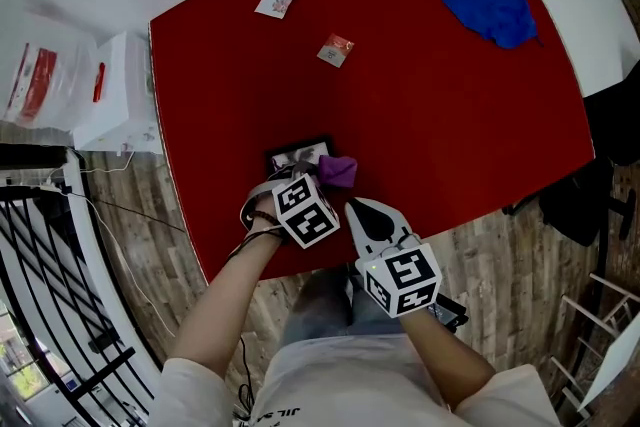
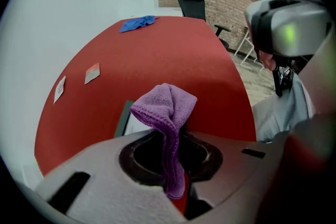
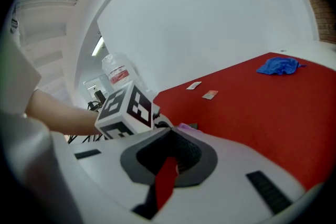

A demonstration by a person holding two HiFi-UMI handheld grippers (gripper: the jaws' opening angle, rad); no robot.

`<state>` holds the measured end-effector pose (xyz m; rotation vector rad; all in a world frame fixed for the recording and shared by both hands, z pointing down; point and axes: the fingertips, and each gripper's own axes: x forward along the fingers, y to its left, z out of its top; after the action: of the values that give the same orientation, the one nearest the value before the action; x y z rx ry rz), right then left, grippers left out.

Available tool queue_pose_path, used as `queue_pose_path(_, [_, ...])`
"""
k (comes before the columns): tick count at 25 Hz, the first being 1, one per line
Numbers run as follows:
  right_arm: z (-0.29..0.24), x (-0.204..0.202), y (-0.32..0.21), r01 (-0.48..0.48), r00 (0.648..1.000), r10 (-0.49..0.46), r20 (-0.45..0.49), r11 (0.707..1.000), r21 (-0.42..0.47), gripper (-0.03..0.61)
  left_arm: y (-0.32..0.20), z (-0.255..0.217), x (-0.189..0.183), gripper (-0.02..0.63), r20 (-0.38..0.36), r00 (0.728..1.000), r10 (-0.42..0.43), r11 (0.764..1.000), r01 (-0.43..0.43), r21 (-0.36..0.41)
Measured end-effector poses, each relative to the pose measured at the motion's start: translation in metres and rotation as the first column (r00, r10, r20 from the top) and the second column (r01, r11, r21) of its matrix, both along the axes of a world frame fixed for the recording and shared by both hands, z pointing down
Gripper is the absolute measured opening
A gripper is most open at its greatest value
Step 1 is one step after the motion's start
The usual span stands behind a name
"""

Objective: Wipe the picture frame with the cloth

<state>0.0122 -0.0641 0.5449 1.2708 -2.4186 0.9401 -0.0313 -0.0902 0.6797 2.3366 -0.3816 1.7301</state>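
The left claw (image 2: 176, 144) is gripping the purple cloth (image 2: 165, 107), its jaws closed tight on a hanging fold while the rest of the cloth is bunching up above the tips. In the head view, this cloth is sitting just below the middle of the frame, pressing against the right end of the picture frame (image 1: 298, 155). The picture frame is lying flat on the red worktop (image 1: 430, 115), close to the edge nearest the person. In the left gripper view, its dark border and pale picture are showing just left of the cloth.

The right claw (image 3: 170, 136) is hovering at the lower centre of the head view, just right of the left one, with its jaws together and gripping nothing.

A blue cloth (image 1: 492, 7) is lying crumpled at the upper right of the worktop, well apart from the frame. Two small cards (image 1: 277, 0) are lying towards the upper left.
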Motion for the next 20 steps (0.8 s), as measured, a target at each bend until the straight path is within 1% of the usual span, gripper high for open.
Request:
queue_pose_path(2, [-0.001, 0.0, 0.004, 0.003, 1.0, -0.003, -0.004, 1.0, 0.001, 0.005, 0.008, -0.001, 0.0, 0.057, -0.017, 1.0, -0.02, 1.0, 0.02, 0.019])
queue_pose_path(5, [-0.001, -0.001, 0.007, 0.005, 1.0, -0.005, -0.019, 1.0, 0.006, 0.005, 0.009, -0.004, -0.001, 0.055, -0.077, 0.994, -0.082, 0.996, 0.084, 0.029])
queue_pose_path(7, [-0.001, 0.0, 0.007, 0.009, 0.999, -0.008, -0.034, 1.0, 0.015, 0.005, 0.004, -0.01, -0.004, 0.057, -0.122, 0.983, -0.134, 0.989, 0.14, 0.042])
queue_pose_path(10, [0.0, 0.006, 0.004, 0.011, 0.998, -0.009, -0.062, 1.0, 0.027, 0.005, 0.0, -0.025, -0.01, 0.057, -0.177, 0.966, -0.19, 0.976, 0.205, 0.07])
queue_pose_path(12, [-0.002, 0.009, 0.002, 0.013, 0.997, -0.011, -0.077, 0.999, 0.034, 0.005, 0.001, -0.038, -0.016, 0.057, -0.217, 0.947, -0.236, 0.963, 0.258, 0.08])
queue_pose_path(14, [-0.008, 0.009, 0.0, 0.02, 0.996, -0.017, -0.089, 0.999, 0.044, 0.005, 0.003, -0.052, -0.026, 0.057, -0.262, 0.919, -0.295, 0.942, 0.325, 0.081])
queue_pose_path(15, [-0.011, 0.009, -0.002, 0.027, 0.995, -0.022, -0.094, 0.998, 0.051, 0.005, 0.003, -0.06, -0.031, 0.057, -0.289, 0.899, -0.328, 0.928, 0.363, 0.078])
queue_pose_path(16, [-0.015, 0.009, -0.004, 0.034, 0.995, -0.028, -0.1, 0.998, 0.058, 0.005, 0.002, -0.068, -0.036, 0.057, -0.318, 0.876, -0.363, 0.911, 0.405, 0.074])
queue_pose_path(18, [-0.023, 0.007, -0.005, 0.049, 0.993, -0.042, -0.108, 0.997, 0.066, 0.005, 0.001, -0.086, -0.047, 0.057, -0.379, 0.818, -0.432, 0.87, 0.489, 0.066])
queue_pose_path(20, [-0.032, 0.004, -0.003, 0.068, 0.992, -0.06, -0.114, 0.995, 0.07, 0.005, 0.005, -0.113, -0.055, 0.056, -0.44, 0.761, -0.477, 0.827, 0.558, 0.067])
